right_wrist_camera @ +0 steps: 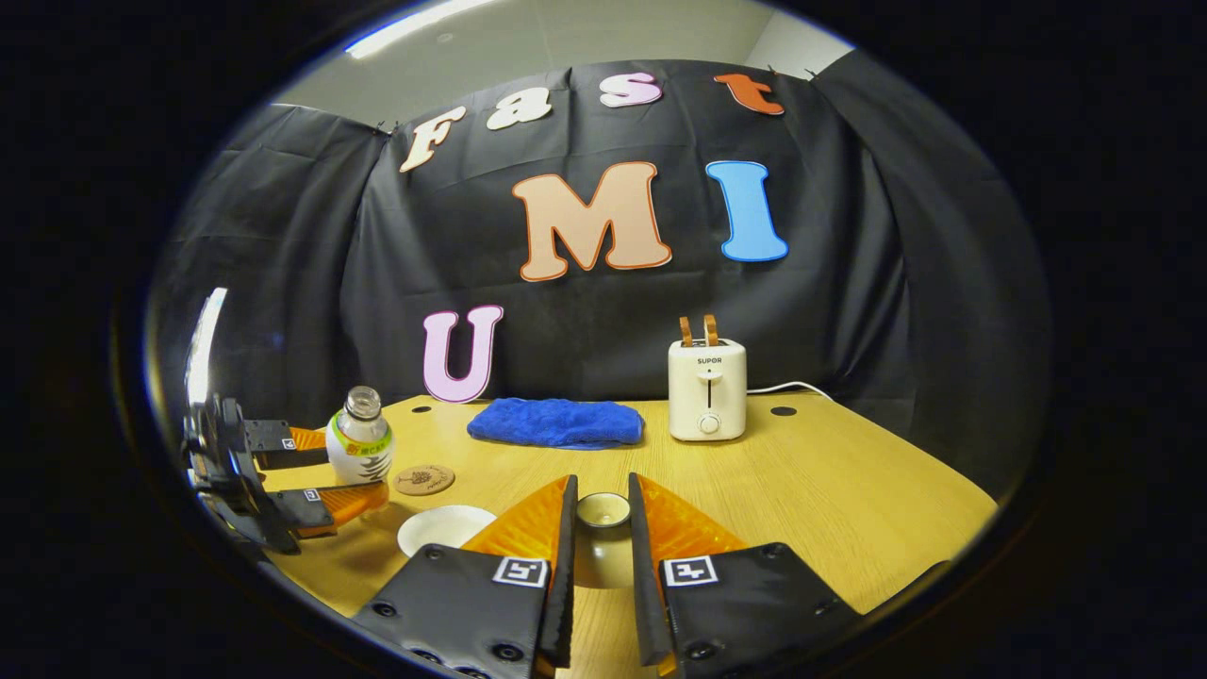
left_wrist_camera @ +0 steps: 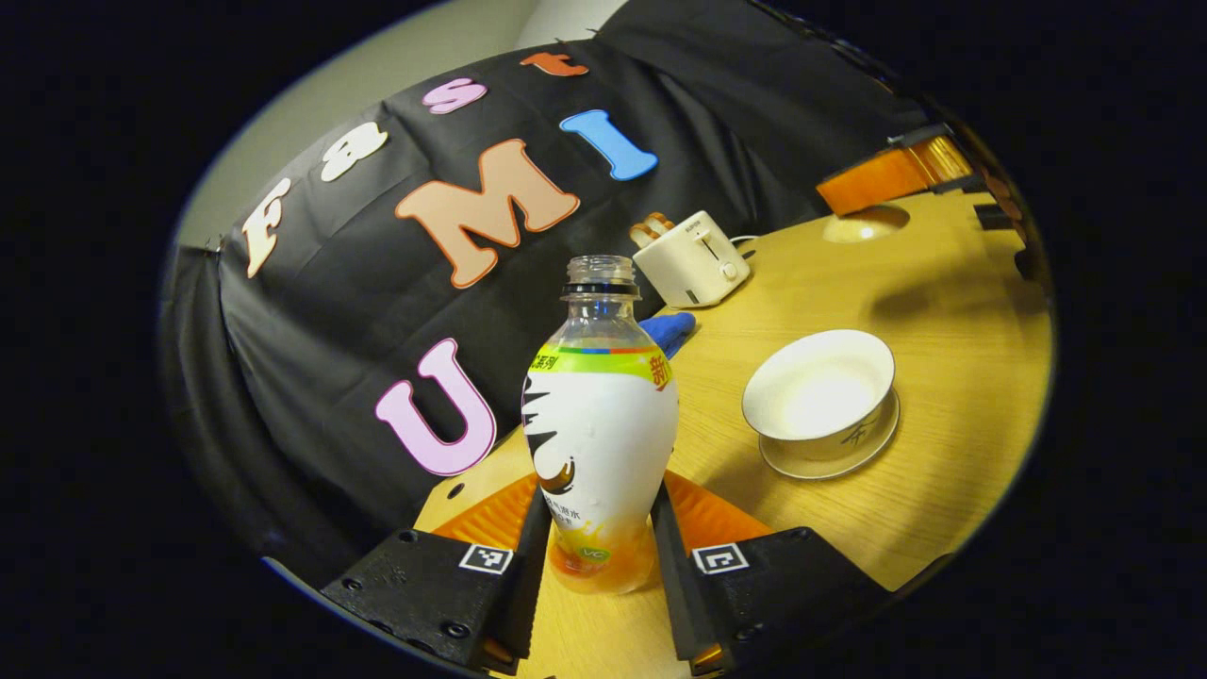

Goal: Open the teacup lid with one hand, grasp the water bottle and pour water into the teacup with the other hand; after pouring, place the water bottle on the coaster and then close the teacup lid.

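I note a wooden counter (right_wrist_camera: 830,490) before black cloth. My left claw (left_wrist_camera: 594,556) clamps the bottle (left_wrist_camera: 600,424) at lower centre; cup (left_wrist_camera: 818,387) uncovered right. Right claw (right_wrist_camera: 601,547) pinches the lid (right_wrist_camera: 603,514); counter right half open.

light wooden table (right_wrist_camera: 830,490), white toaster (right_wrist_camera: 707,389), blue cloth (right_wrist_camera: 556,422), round coaster (right_wrist_camera: 424,479), open teacup on saucer (left_wrist_camera: 818,387)

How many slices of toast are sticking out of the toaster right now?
2: both toast slices stand side by side in the top slots of the toaster at the back of the table. Any others inside would be hidden.
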Tool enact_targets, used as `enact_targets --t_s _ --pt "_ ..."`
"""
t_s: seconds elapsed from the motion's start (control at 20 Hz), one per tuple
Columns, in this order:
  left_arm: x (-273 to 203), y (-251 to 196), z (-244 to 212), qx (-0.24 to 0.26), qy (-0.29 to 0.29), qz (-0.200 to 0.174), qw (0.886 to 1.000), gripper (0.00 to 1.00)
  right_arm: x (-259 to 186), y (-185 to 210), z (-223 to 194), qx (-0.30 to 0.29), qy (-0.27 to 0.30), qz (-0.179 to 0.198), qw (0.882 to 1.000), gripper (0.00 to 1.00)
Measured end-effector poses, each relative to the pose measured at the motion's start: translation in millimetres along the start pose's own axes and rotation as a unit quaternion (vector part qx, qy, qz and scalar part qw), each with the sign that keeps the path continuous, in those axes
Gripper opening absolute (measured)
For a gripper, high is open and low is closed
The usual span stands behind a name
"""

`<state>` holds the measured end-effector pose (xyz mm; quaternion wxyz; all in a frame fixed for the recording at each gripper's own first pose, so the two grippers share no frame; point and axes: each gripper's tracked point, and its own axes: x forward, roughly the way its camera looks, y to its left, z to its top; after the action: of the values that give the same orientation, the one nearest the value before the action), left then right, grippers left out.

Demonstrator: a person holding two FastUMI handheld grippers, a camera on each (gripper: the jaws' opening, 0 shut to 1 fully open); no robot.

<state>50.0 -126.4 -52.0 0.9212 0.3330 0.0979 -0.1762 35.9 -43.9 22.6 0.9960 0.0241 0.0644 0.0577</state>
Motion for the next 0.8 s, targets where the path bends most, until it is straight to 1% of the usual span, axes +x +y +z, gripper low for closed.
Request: enact_targets --t_s 0.05,0.15,0.2,0.3,0.4,0.5,0.55,0.7,0.75,0.8 --pt "2 -3 -1 0.019 0.002 -0.001 1.000 0.54 0 -1 0 0.000 -0.001 0.000 1.000 0.29" --pt "2 -7 0 0.056 0.004 -0.002 0.998 0.54 -1 -1 1 0.001 -0.001 0.000 1.000 0.30" --pt "2 -10 1 0.071 0.001 -0.004 0.997 0.54 -2 0 2 0.001 -0.001 0.001 1.000 0.29" --pt "3 -15 3 0.097 -0.001 -0.007 0.995 0.55 -2 2 2 -0.002 -0.001 0.004 1.000 0.30" --pt "4 -15 2 0.125 0.000 -0.010 0.992 0.54 -2 6 0 -0.003 0.001 0.009 1.000 0.29" --pt "3 -16 -3 0.148 0.006 -0.012 0.989 0.54 -1 8 -1 -0.007 0.003 0.010 1.000 0.28" --pt "3 -16 -6 0.157 0.010 -0.013 0.987 0.54 -1 8 -2 -0.008 0.003 0.009 1.000 0.30" --pt "2 -12 -14 0.186 0.027 -0.015 0.982 0.55 -2 7 -2 -0.008 0.004 0.009 1.000 0.29" --pt "3 -13 -16 0.198 0.030 -0.015 0.980 0.55 -1 6 -3 -0.007 0.004 0.009 1.000 0.30" --pt "1 -11 -16 0.210 0.033 -0.014 0.977 0.55 -1 7 -3 -0.008 0.005 0.009 1.000 0.29"
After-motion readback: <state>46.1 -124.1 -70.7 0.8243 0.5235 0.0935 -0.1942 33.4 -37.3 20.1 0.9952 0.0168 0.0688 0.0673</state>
